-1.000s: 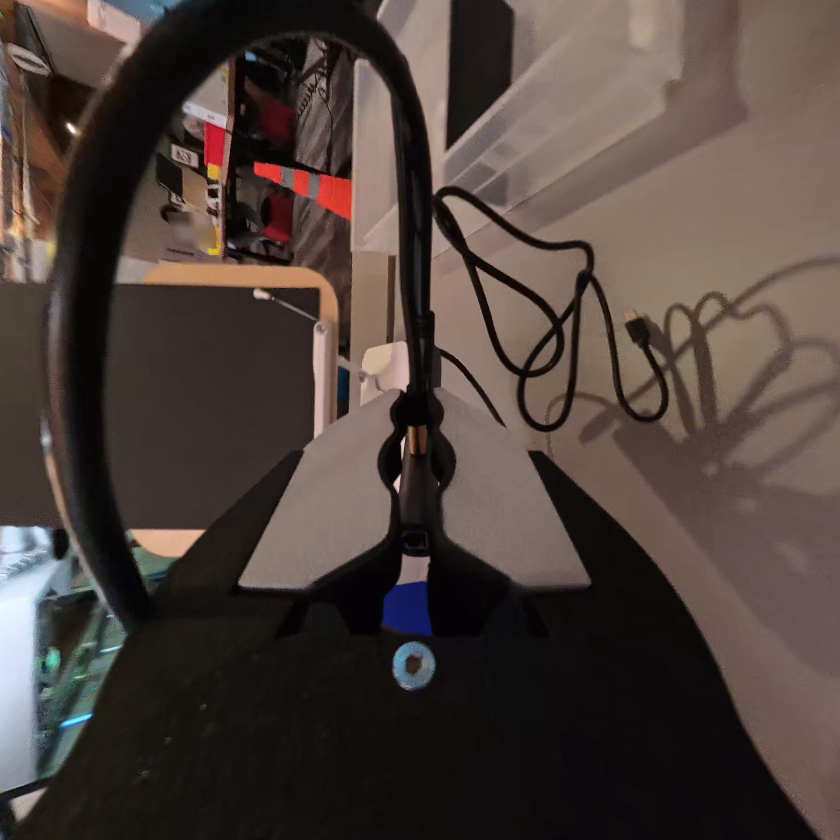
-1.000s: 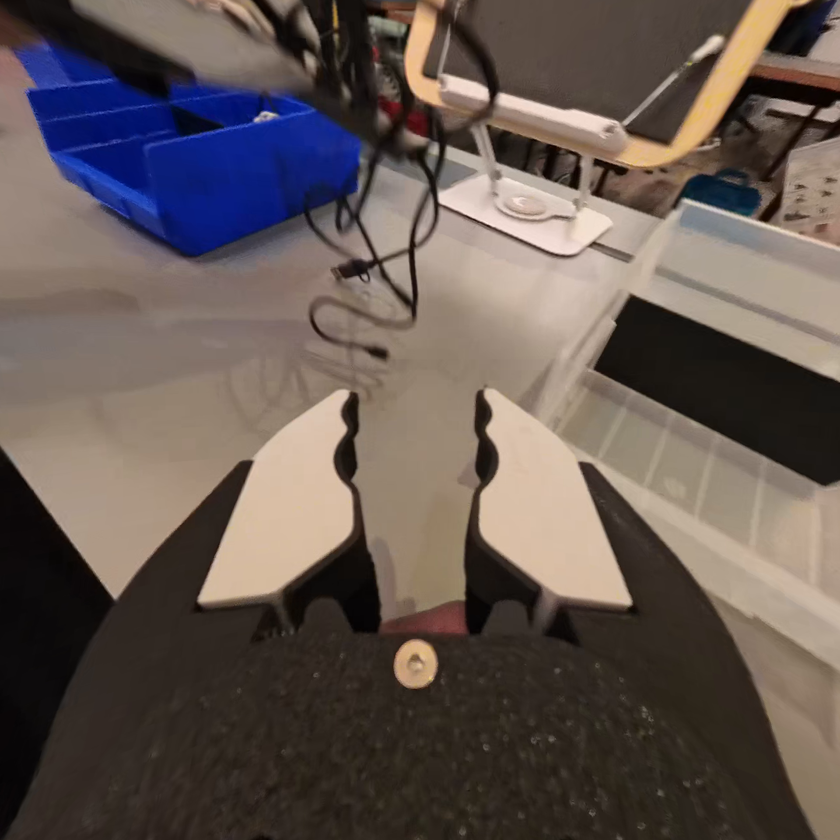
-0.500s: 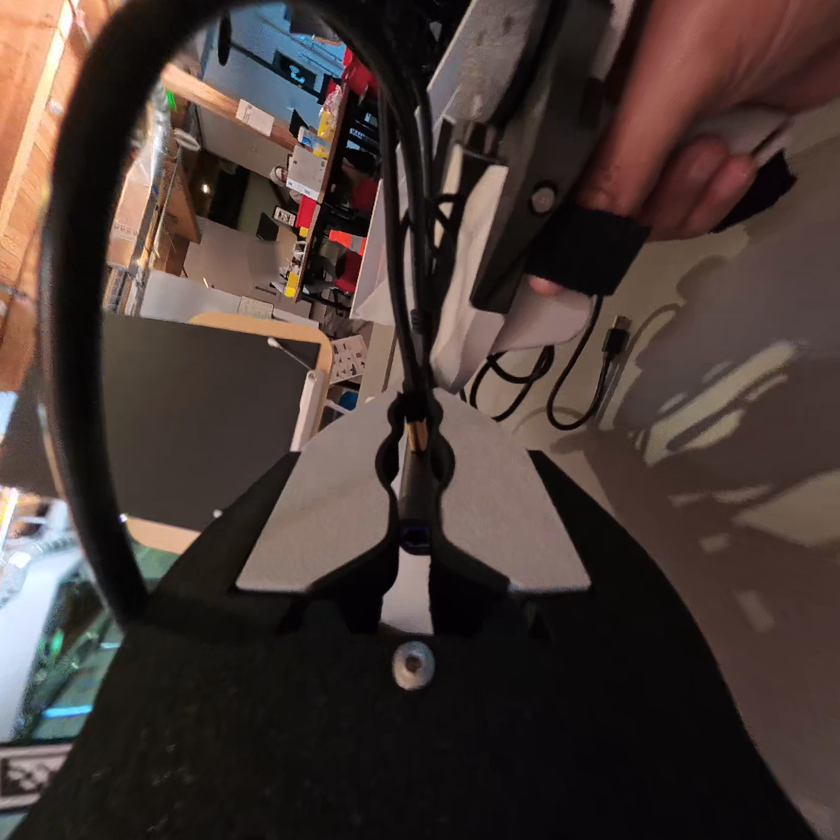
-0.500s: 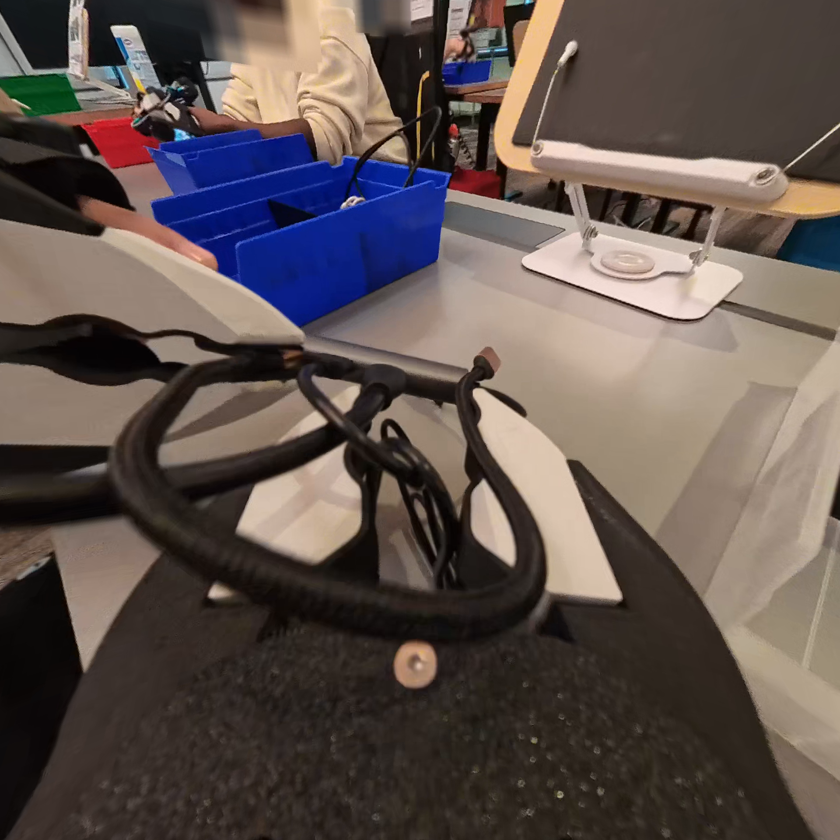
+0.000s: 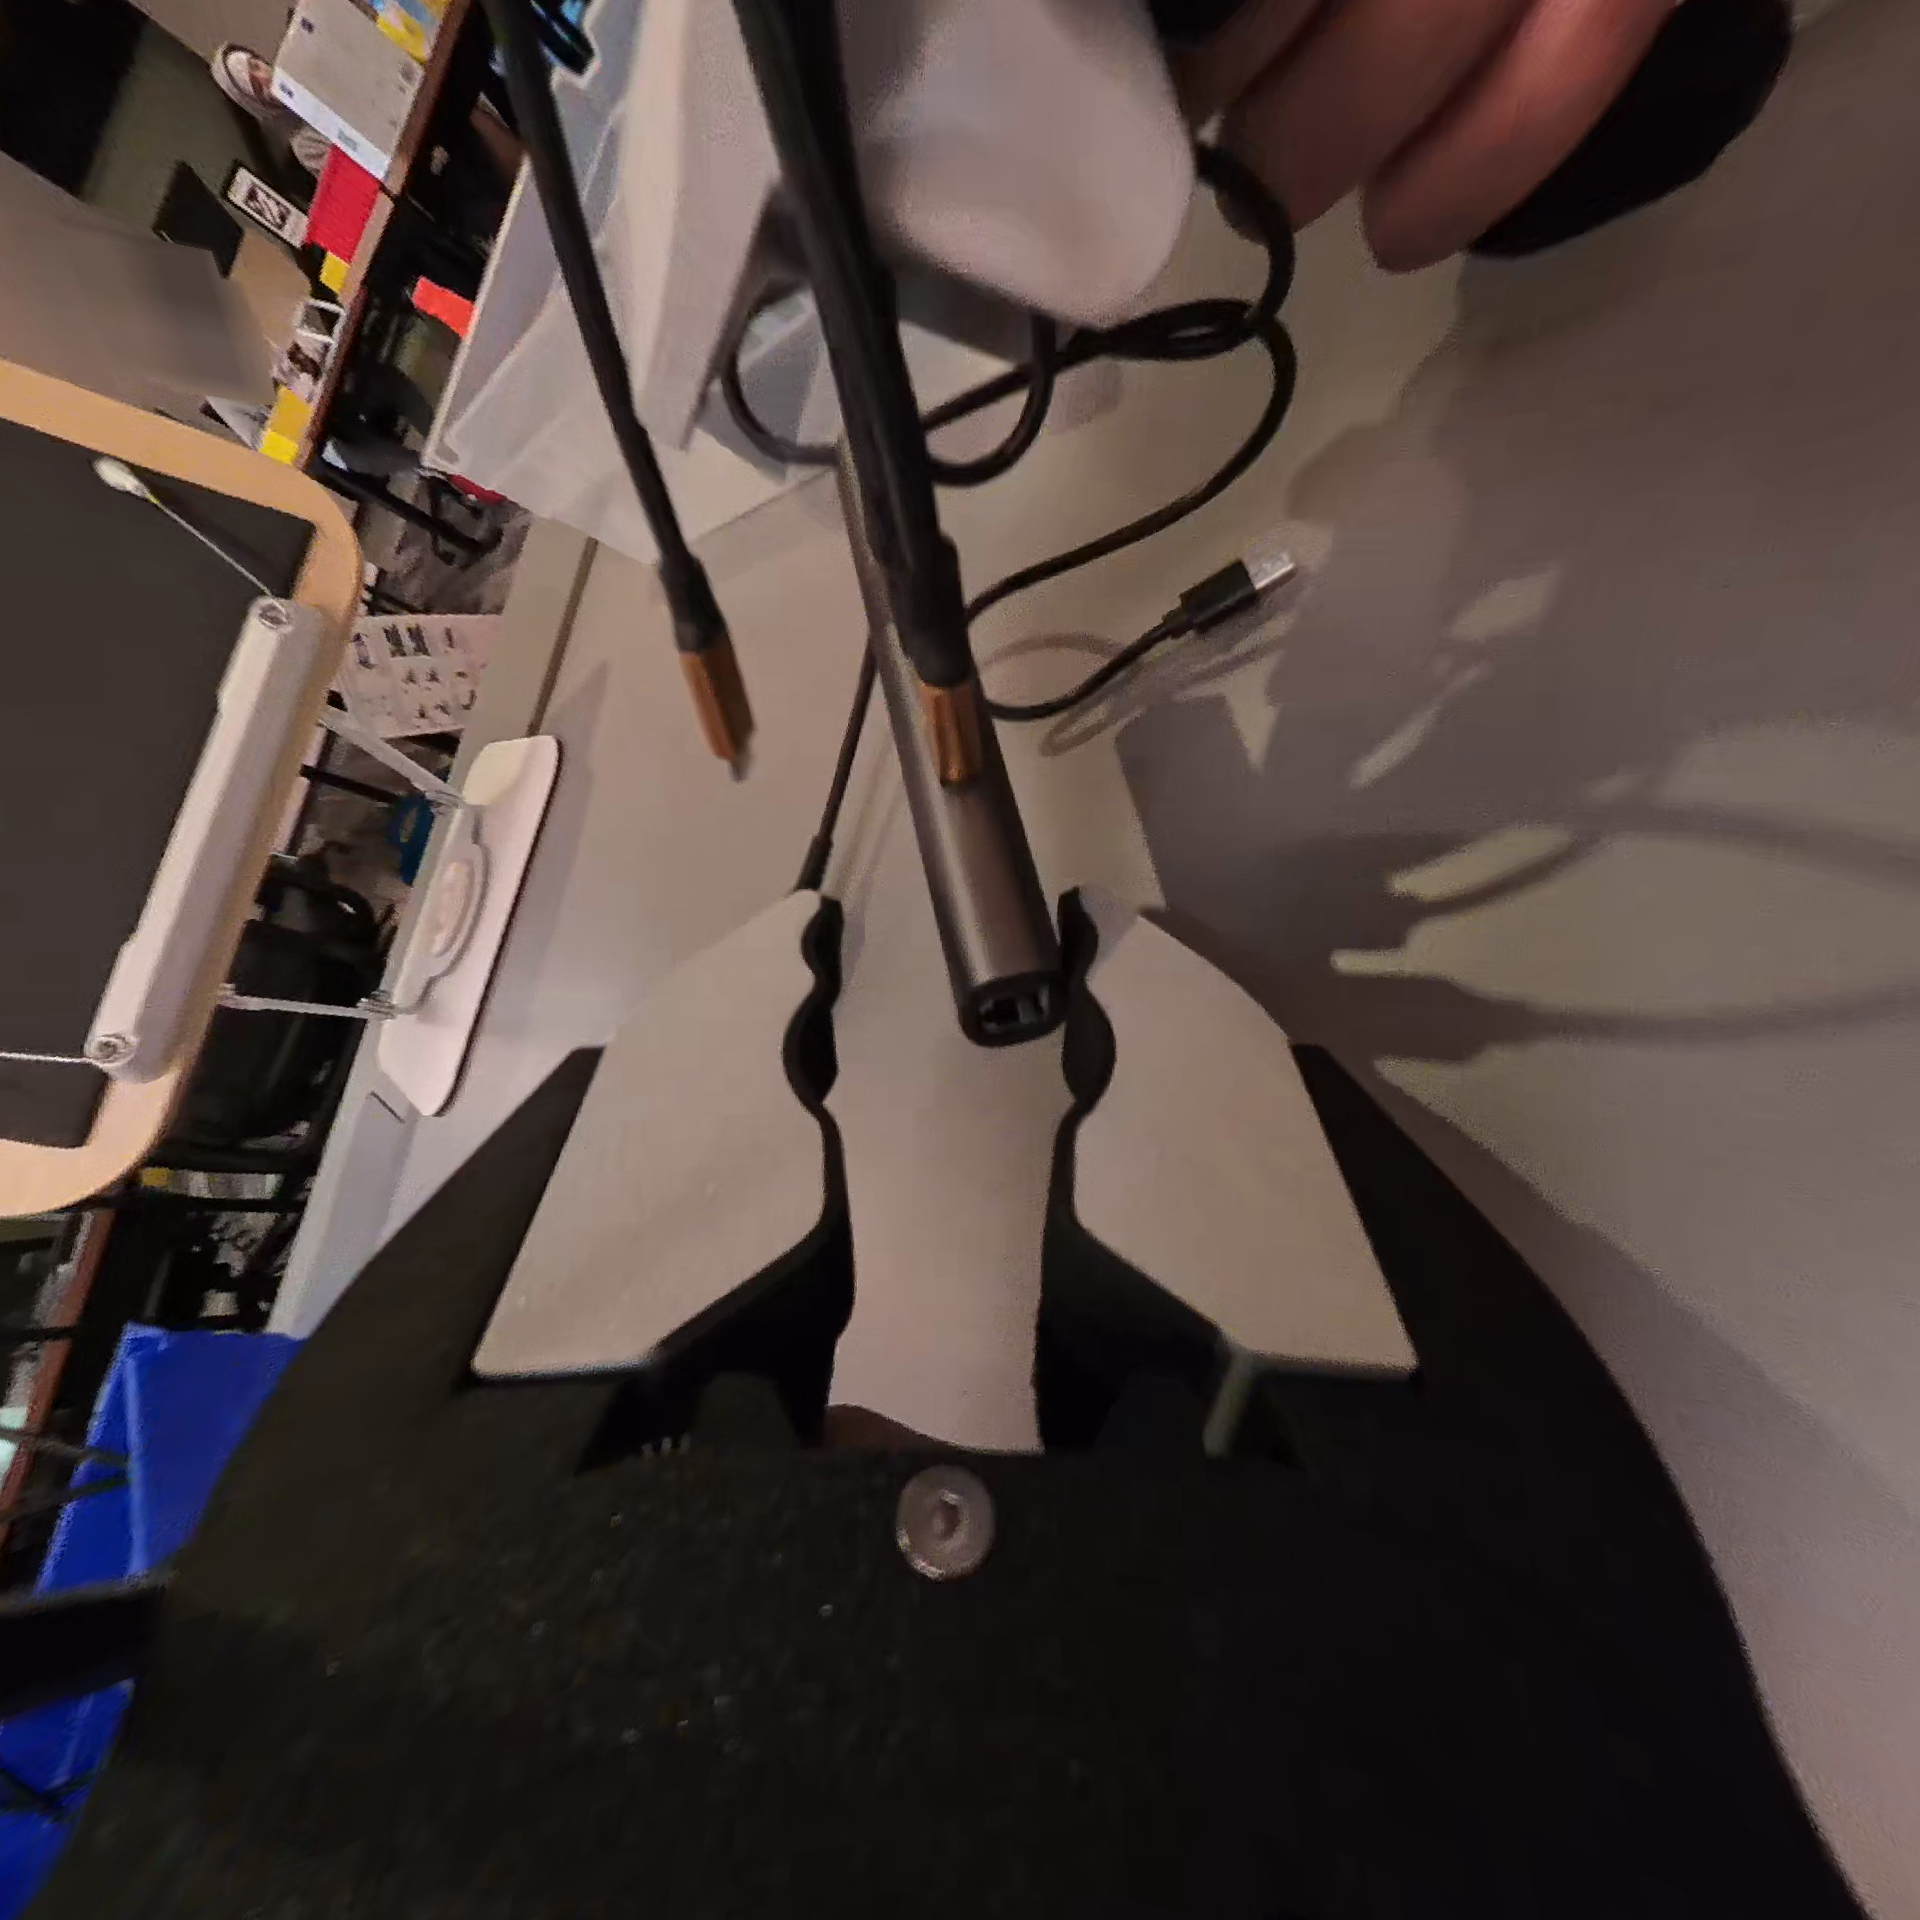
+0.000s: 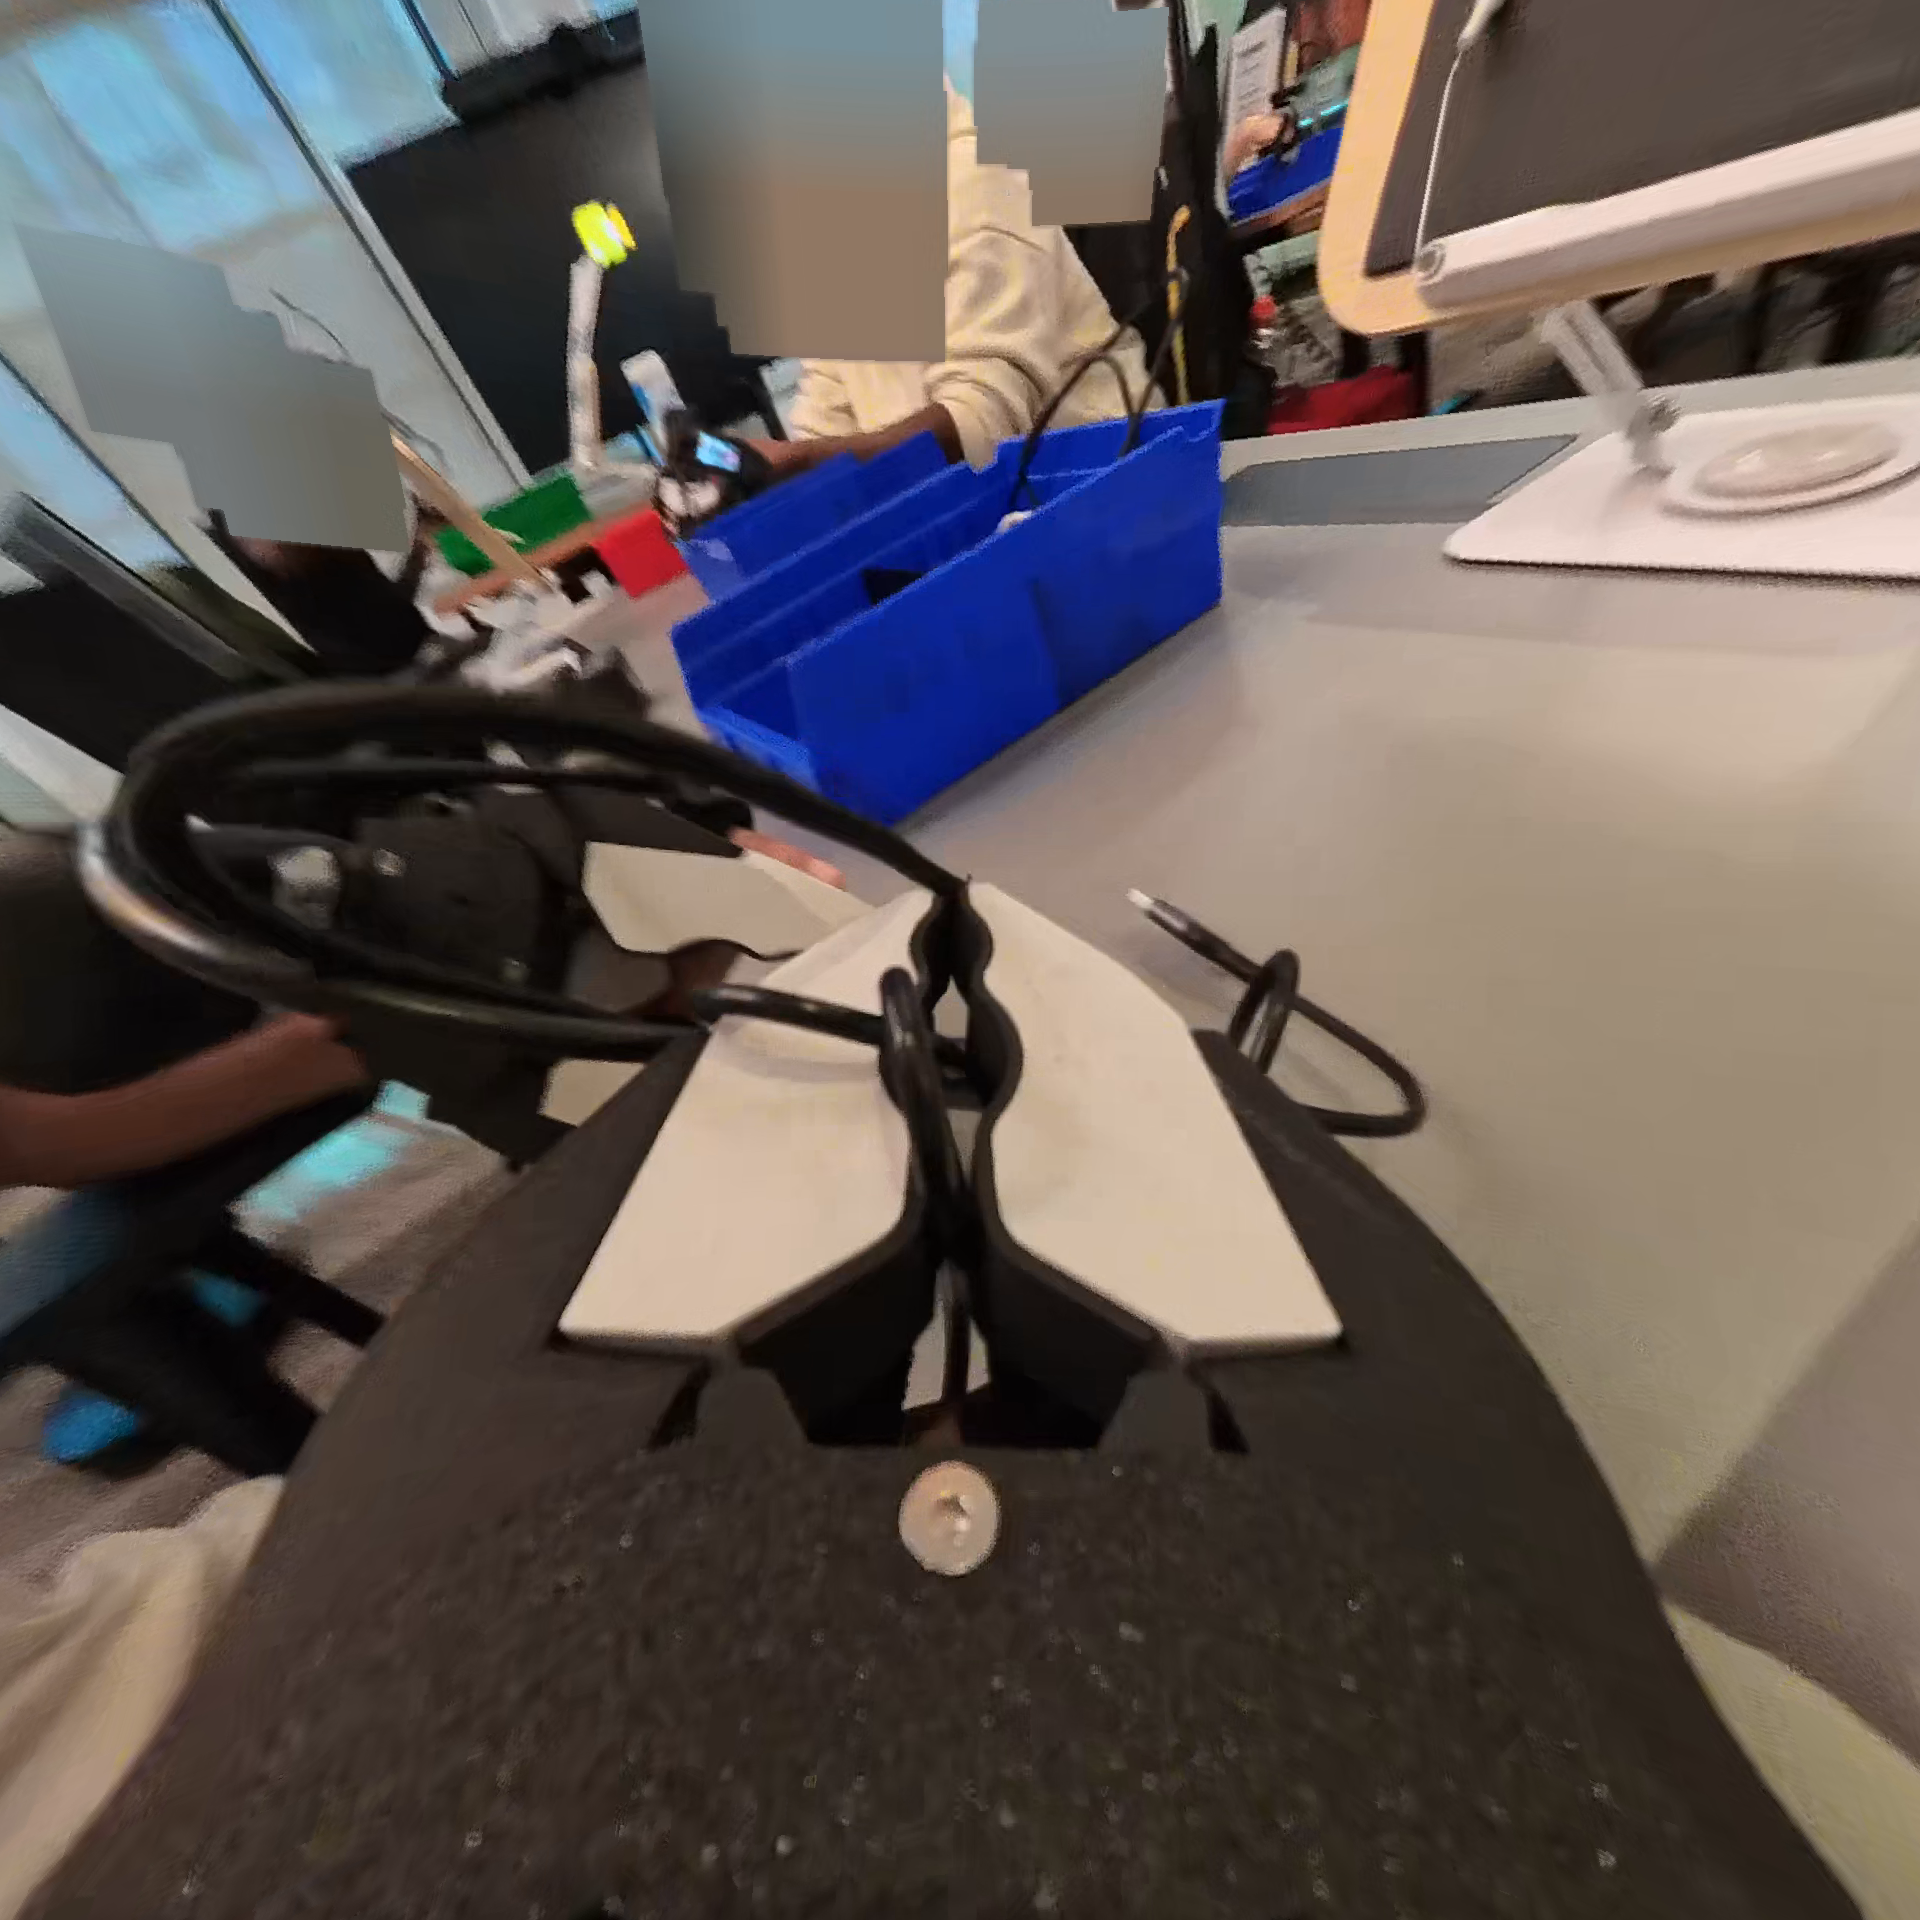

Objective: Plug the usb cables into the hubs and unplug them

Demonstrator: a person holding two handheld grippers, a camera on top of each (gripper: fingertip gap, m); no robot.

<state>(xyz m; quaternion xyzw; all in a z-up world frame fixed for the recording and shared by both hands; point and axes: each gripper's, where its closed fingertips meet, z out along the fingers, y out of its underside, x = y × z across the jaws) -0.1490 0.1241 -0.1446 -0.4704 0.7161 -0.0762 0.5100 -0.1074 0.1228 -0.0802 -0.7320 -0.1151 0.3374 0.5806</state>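
Note:
In the left wrist view my left gripper is open, jaws wide apart. A slim grey USB hub hangs between its fingertips, close against the right finger. A black cable with a copper-coloured plug sits in the hub's side. A second copper plug hangs free to its left. My right gripper is shut on a black cable that loops off to the left. It also shows at the top of the left wrist view, held by a hand.
A thin black cable with a loose plug lies on the grey table. A blue divided bin stands behind. A tablet on a white stand is at the far right. People sit beyond the table.
My left gripper has opened and let go of the hub. My right gripper, open a second ago, has moved in to the cables and shut on one.

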